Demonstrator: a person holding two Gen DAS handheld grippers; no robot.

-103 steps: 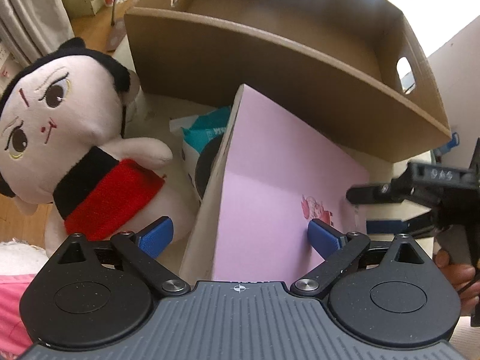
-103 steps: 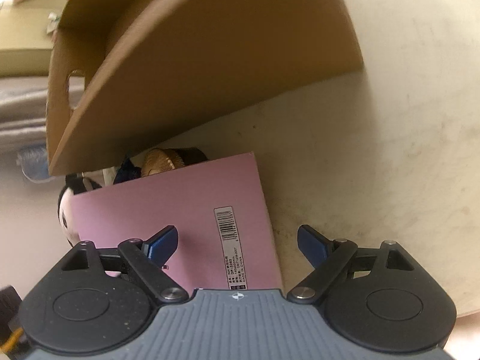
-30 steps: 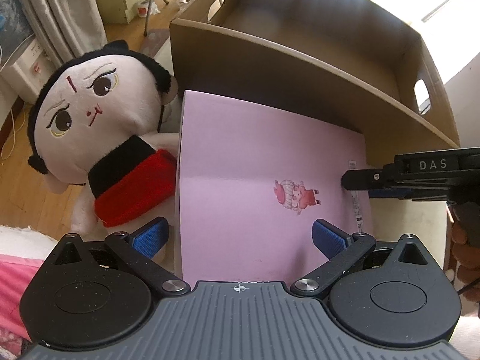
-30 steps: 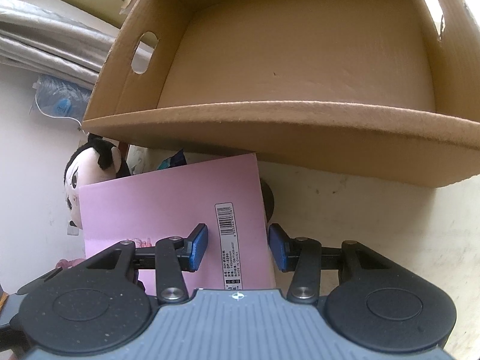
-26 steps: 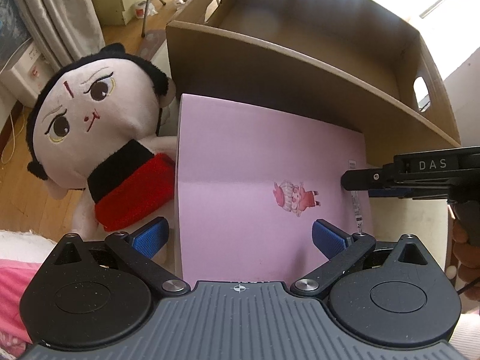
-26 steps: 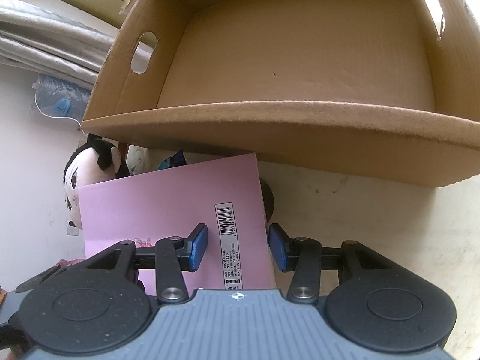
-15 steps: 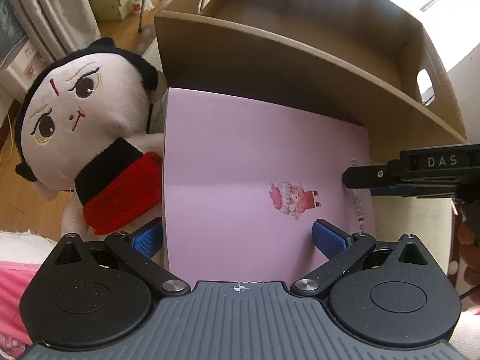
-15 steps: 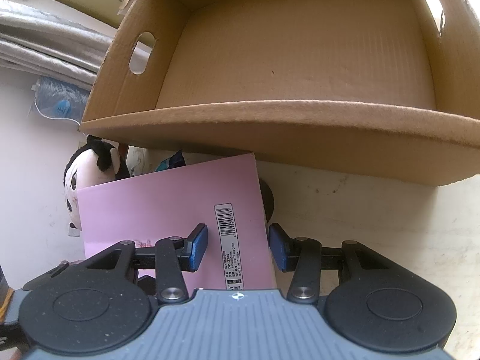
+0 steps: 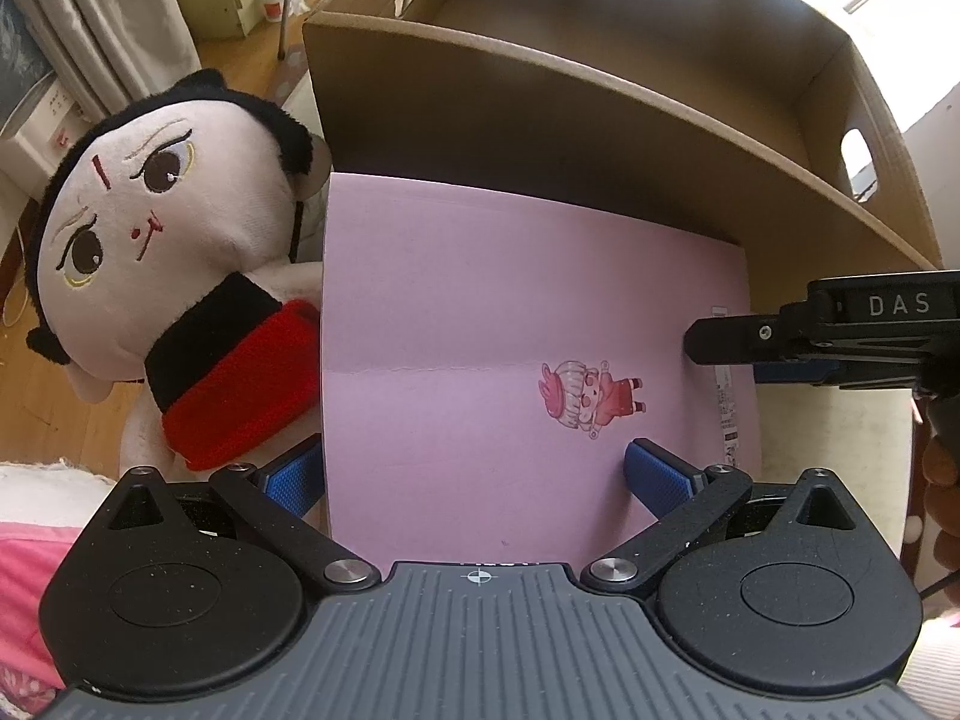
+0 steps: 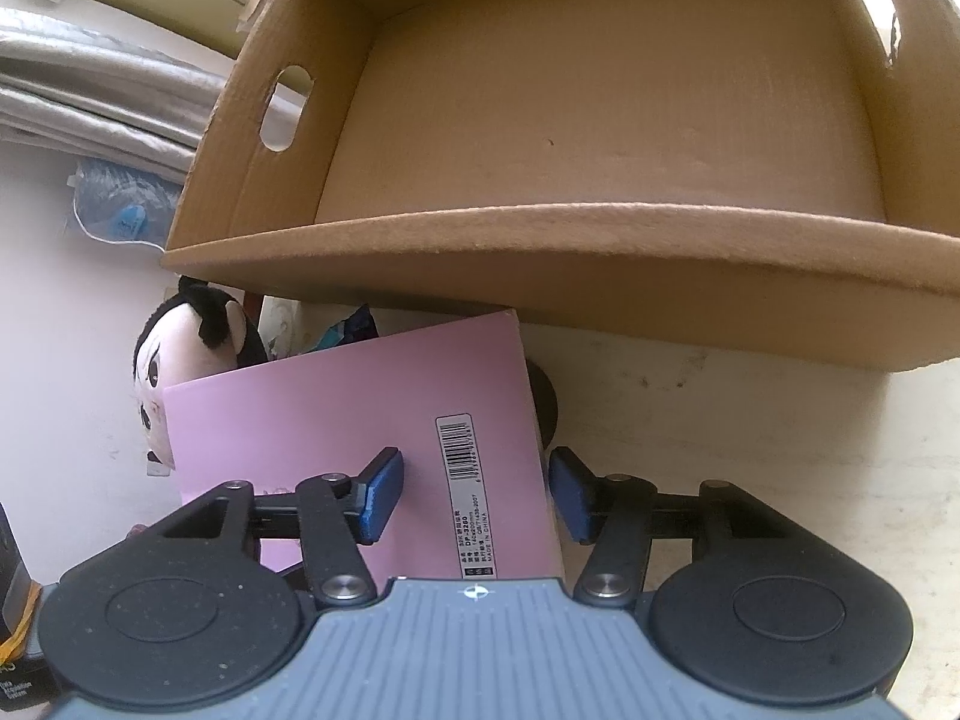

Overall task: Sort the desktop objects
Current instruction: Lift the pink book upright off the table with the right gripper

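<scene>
A pink notebook [image 9: 510,348] with a small cartoon figure is held flat above the table, just in front of a cardboard box [image 9: 600,120]. My right gripper [image 10: 474,492] is shut on its barcode edge; it also shows in the left wrist view [image 9: 780,336]. My left gripper [image 9: 474,474] is open, its blue pads on either side of the notebook's near edge. The notebook also shows in the right wrist view [image 10: 336,420], below the box's empty inside [image 10: 600,90].
A plush doll [image 9: 150,276] with black hair and a red top lies left of the notebook, also in the right wrist view [image 10: 174,354]. A teal packet [image 10: 342,330] and a dark round object [image 10: 543,402] lie under the notebook. The cream tabletop [image 10: 750,450] extends right.
My right gripper closed on the notebook's barcode edge and lifted it flat. Over the last second the notebook and both grippers drifted slightly towards the box.
</scene>
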